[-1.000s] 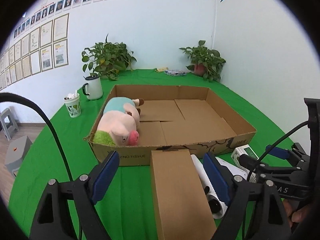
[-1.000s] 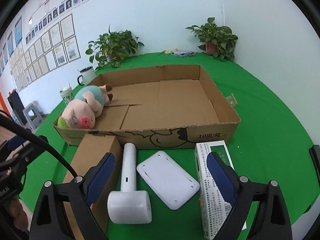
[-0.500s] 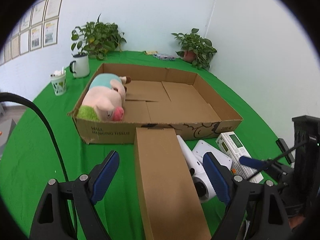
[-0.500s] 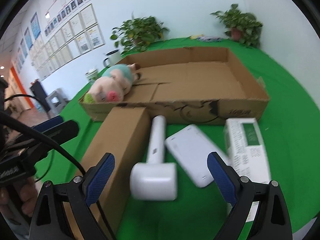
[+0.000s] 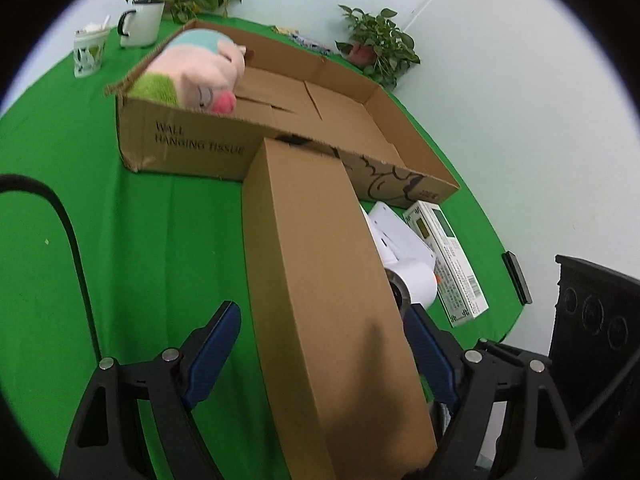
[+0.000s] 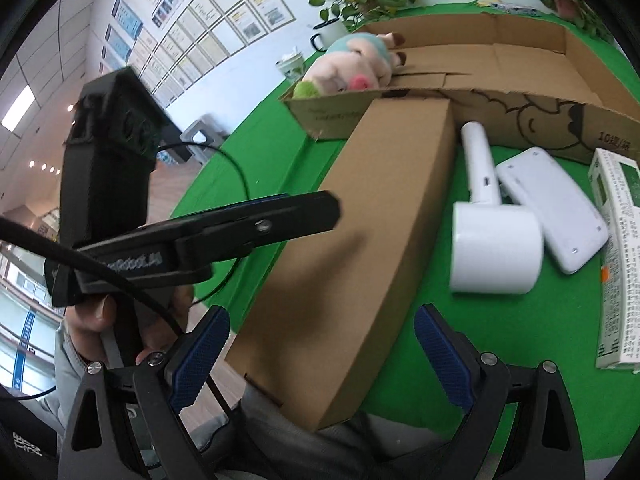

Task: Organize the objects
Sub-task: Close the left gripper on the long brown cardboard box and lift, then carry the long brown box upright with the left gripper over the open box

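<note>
I am bringing both tools down over the long brown box (image 5: 320,280), lying on the counter (image 5: 120,240) against the open carton (image 5: 192,148). Left tool (image 5: 324,352) and right tool (image 6: 324,352) are straddling it, wide open, nothing gripped yet.

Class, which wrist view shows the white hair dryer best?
The right wrist view: the white hair dryer lies fully visible, handle and barrel, beside the long cardboard box. In the left wrist view that box hides most of it; only part of the barrel shows.
</note>
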Available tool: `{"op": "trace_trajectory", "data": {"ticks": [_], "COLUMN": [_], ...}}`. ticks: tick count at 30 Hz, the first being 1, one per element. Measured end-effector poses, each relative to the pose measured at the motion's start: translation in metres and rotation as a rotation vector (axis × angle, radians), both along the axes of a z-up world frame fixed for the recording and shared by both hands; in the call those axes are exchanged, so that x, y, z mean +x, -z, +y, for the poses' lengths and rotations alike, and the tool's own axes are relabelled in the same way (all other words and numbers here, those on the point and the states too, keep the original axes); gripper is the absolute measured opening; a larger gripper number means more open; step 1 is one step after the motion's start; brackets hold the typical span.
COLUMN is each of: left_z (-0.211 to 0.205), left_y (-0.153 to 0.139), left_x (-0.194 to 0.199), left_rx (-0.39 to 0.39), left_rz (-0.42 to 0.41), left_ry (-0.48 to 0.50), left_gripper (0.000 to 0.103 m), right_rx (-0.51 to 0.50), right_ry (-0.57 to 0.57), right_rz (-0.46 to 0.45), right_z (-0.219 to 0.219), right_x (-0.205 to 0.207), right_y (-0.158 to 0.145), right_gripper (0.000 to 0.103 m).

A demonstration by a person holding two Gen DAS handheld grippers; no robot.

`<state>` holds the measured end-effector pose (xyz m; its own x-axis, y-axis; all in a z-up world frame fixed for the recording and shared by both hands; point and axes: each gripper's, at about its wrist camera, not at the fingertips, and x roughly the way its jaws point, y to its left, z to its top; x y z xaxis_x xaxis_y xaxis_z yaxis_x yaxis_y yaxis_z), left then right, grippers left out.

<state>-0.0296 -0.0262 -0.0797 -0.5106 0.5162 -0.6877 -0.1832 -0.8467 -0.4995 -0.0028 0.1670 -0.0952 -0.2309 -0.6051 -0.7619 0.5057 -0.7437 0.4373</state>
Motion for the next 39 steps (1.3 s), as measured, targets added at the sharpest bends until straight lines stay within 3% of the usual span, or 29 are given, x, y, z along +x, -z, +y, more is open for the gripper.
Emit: {"op": "trace_trajectory", "data": {"ticks": [7,9,13,18,20,22,33,37,39], "left_z": [0.006,0.009,0.013,0.023,0.026,0.031,0.026,0.019,0.013], "left_y": [0.013,0.015,0.019,0.022,0.022,0.022,0.022,0.023,0.026], "left_x": [0.001,0.002,0.004,0.009,0.011,0.014,0.024,0.024,0.024], "left_rx": [0.071,0.065,0.062,0.068,0.063,0.059,0.081,0.091,0.122], "left_rz": [-0.048,-0.057,-0.077,-0.093,-0.090,-0.092,-0.114,-0.136,-0.159], "left_ry": [0.057,0.066,0.086,0.120,0.120,0.122,0.082,0.052,0.043], "left_gripper": [0.078,0.078,0.068,0.067,0.067,0.067,0.067,0.081,0.082], "right_rx": [0.099,0.143,0.218,0.263,0.282,0.300,0.239,0.141,0.089], "right_ry": [0.016,0.030,0.052,0.086,0.092,0.094,0.101,0.104,0.102], "right_rz": [0.010,0.033,0.067,0.092,0.116,0.138,0.139,0.081,0.052], "right_z": [-0.032,-0.040,-0.050,-0.044,-0.038,-0.033,-0.013,-0.004,0.001], "right_x": [0.011,0.013,0.018,0.017,0.019,0.022,0.033,0.028,0.029], "right_y": [0.011,0.011,0.016,0.019,0.020,0.020,0.017,0.017,0.017], "right_gripper": [0.100,0.100,0.102,0.102,0.092,0.092,0.088,0.087,0.087]}}
